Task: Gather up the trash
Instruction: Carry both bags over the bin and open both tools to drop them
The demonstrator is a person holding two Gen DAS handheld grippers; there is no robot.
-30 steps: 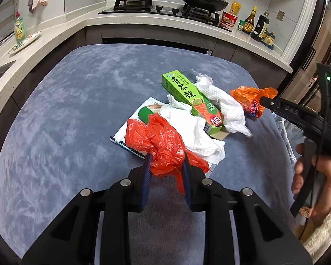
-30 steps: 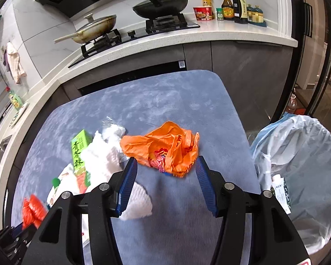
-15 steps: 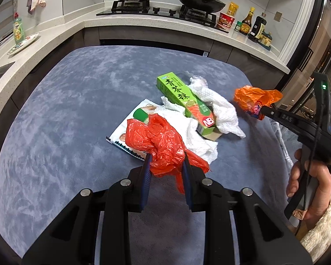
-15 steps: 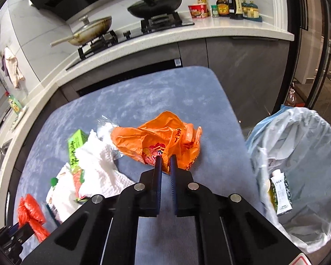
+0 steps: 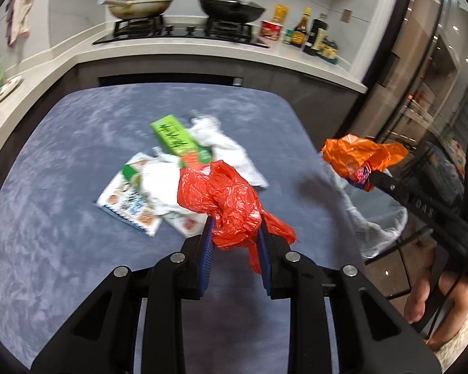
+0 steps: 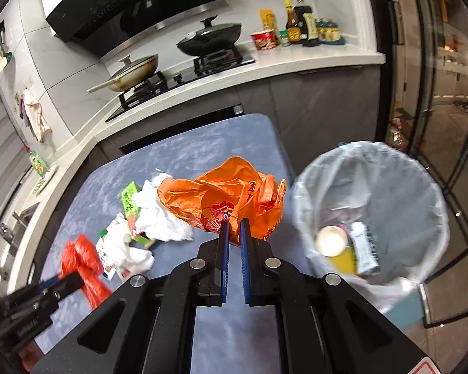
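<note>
Both bags [image 5: 224,199] [image 6: 234,193] now lifted, near bin rim [image 6: 299,187]

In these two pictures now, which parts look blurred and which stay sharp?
Left wrist view: the green box and white tissues on the table are smeared, while the red bag in the left gripper is crisp. Right wrist view: the orange bag is sharp; items in the bin are soft.

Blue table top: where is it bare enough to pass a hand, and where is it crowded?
The table is bare along its left side and far edge toward the stove counter. The middle is crowded: green box, white paper towels and printed packet overlap.
</note>
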